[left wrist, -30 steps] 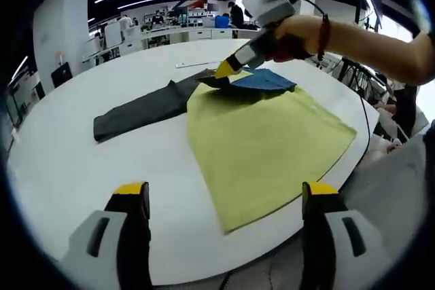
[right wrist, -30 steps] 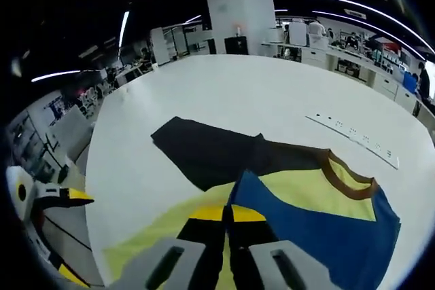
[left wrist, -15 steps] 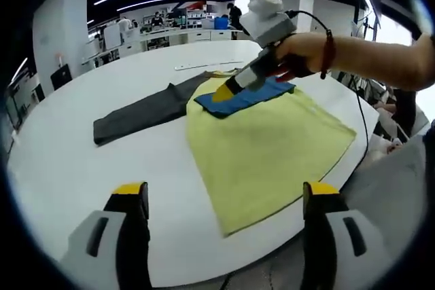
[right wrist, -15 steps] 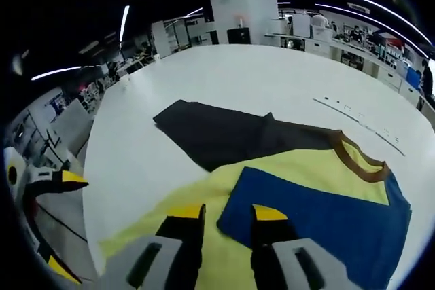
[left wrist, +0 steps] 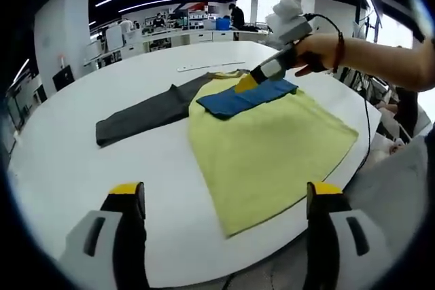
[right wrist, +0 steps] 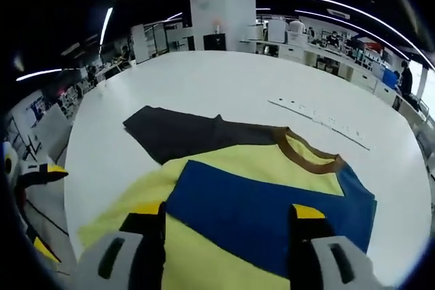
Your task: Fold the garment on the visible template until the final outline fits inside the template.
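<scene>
A yellow shirt [left wrist: 272, 147] lies flat on the round white table [left wrist: 81, 168]. Its blue sleeve [left wrist: 245, 96] is folded across the upper body, and a dark grey sleeve [left wrist: 143, 112] stretches out to the left. My left gripper [left wrist: 225, 191] stands wide open over the near table edge, holding nothing. A hand holds my right gripper [left wrist: 248, 84] at the far edge of the blue sleeve. In the right gripper view the blue sleeve [right wrist: 272, 202] lies just ahead of my open right gripper [right wrist: 228, 212], below the brown collar [right wrist: 306, 157] and beside the dark sleeve [right wrist: 183, 134].
A thin white strip [right wrist: 319, 121] with dark dots lies on the table beyond the collar. The left gripper [right wrist: 37, 174] shows at the table's rim. A cable [left wrist: 367, 127] hangs off the right edge. Desks and people stand far behind.
My right gripper laid the blue sleeve down on the yellow body, let go, opened wide and drew back toward the collar. The left gripper has stayed put.
</scene>
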The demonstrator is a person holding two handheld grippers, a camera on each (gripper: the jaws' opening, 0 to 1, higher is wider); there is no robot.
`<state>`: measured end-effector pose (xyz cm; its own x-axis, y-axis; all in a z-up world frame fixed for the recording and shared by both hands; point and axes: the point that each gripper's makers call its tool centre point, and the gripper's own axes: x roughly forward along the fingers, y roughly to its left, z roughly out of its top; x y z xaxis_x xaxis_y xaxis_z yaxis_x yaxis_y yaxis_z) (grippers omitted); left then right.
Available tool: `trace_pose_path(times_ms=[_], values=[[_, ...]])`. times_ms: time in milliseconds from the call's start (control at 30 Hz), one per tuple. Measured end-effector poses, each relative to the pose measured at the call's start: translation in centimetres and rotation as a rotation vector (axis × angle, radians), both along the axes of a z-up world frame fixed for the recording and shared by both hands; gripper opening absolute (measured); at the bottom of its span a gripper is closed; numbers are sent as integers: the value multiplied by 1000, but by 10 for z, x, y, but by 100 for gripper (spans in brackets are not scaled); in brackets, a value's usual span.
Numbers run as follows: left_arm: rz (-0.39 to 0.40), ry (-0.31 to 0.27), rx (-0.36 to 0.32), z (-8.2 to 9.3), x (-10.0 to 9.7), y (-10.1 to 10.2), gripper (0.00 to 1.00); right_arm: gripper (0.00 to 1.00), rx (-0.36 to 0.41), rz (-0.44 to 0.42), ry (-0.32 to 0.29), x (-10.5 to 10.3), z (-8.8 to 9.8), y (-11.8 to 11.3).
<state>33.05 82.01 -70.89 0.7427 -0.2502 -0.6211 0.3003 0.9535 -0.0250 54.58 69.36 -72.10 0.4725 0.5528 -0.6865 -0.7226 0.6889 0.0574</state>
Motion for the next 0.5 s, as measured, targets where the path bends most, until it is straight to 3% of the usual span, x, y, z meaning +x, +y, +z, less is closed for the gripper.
trace_pose_path(times_ms=[200,500], values=[[-3,-11,0,3,3,0,98,85,7,-34,-13,7,4,-32],[-5,-19,6,5,5,0,99,87,-1,-79,-42,13,9,-90]])
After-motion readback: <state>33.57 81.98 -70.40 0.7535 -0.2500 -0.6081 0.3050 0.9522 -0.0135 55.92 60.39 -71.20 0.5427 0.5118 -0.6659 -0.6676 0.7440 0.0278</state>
